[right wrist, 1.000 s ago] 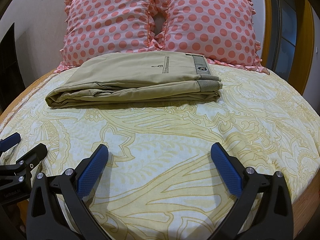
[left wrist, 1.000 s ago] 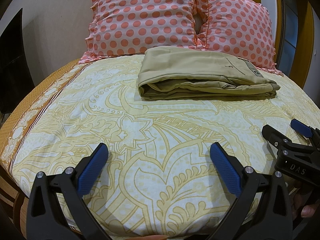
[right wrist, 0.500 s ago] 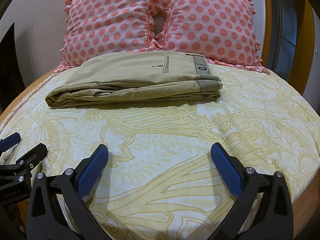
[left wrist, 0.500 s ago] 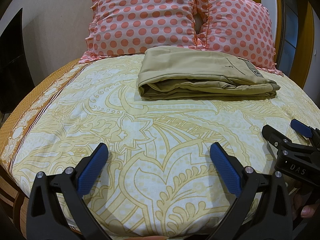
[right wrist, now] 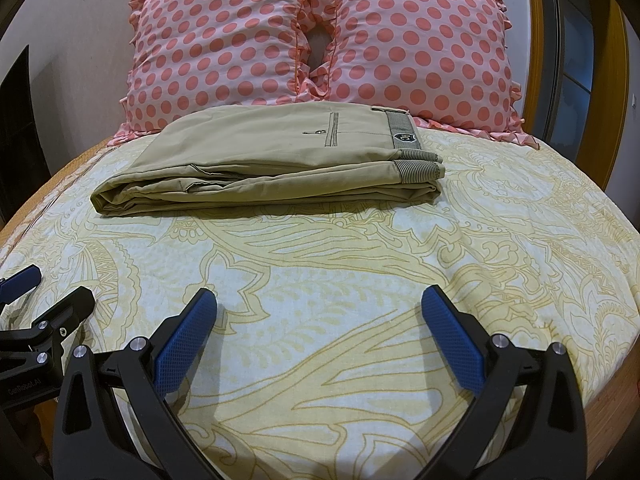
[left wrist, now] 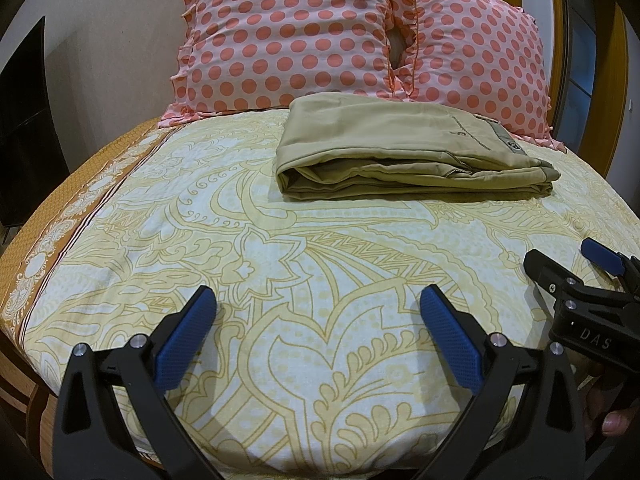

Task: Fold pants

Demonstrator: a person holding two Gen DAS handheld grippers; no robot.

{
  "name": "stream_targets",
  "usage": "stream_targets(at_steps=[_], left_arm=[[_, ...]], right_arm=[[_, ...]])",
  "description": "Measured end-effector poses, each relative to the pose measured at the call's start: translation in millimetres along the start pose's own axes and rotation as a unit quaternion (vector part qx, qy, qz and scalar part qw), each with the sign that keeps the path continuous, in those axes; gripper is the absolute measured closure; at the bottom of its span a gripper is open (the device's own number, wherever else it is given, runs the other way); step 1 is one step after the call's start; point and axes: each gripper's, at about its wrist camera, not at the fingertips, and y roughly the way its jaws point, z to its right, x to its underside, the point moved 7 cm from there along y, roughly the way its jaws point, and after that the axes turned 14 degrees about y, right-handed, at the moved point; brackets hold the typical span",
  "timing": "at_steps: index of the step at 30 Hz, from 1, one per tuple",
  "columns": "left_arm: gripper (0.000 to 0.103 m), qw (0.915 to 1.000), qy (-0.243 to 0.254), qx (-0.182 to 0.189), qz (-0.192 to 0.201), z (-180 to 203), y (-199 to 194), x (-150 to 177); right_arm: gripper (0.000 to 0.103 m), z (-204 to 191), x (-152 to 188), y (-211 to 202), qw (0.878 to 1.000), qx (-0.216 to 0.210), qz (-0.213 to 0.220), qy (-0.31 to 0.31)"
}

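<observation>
While both tongs — left tongs and right tongs — hang spread and empty at lower frame, folded khaki pants lie upper centre on the bed. Two polka-dot pillows stand behind — touching the pants.

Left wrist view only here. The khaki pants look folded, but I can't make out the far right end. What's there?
Observer: The right wrist view shows the waistband there: two striped layers stacked, ends roughly flush.
Operator: Right gripper? I only see part of it.
Observer: The right gripper is open, with its pads apart over the bare bedsheet. It sits short of the pants and isn't touching them.
</observation>
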Motion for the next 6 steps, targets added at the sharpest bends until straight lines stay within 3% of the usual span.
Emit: stream_targets(at_steps=[6], left_arm=[[0.002, 1.0, 0.0, -0.001, 0.002, 0.0, 2.0, 1.6]], right_arm=[[0.001, 0.1, 0.0, 0.1, 1.0, 0.0, 0.0, 0.0]])
